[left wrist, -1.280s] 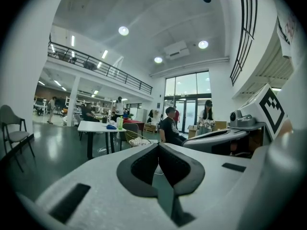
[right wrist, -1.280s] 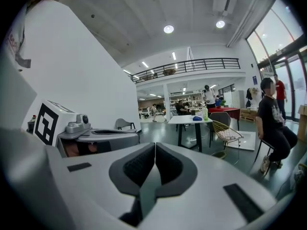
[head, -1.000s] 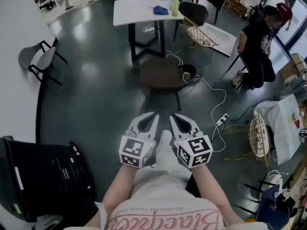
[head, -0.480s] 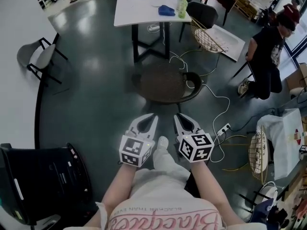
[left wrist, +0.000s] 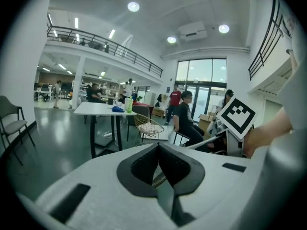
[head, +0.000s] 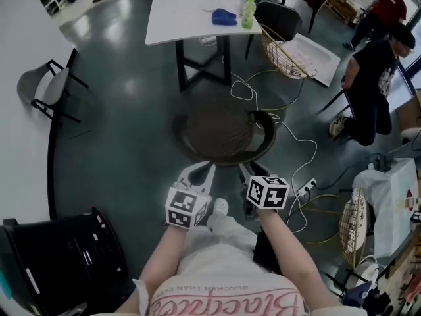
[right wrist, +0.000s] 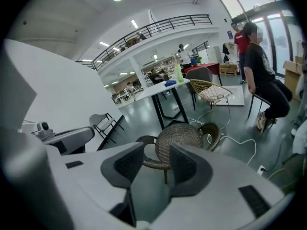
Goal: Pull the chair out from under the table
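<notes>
Grey folding chair (head: 46,87) stands well to the left of the wicker chair (head: 220,133). A black case (head: 62,255) lies left of and nearer than that chair.

The white worktop (head: 177,22) is just beyond the wicker chair. The chair rests on the floor with its seat showing clear of the top and its backrest curving round the right side. Judged from this, little or no pulling remains.

The left hand-held gripper (head: 202,170) sits just on the near side of the chair, clenched, tips meeting on nothing. It appears carried along rather than readied.

The right hand-held gripper (head: 250,171) is beside it, near the chair's rim. Its jaws have just been opening and stand released. The chair's seat edge shows between them but apart from the pads. This reads as preparation to take the rim.

A white socket strip (head: 306,188) lies to the right of the chair, and a seated person (head: 371,78) is well to its right.

The cubes bear only square markers. The pink script on the wearer's shirt (head: 223,301) appears upside down and cannot be read reliably.
</notes>
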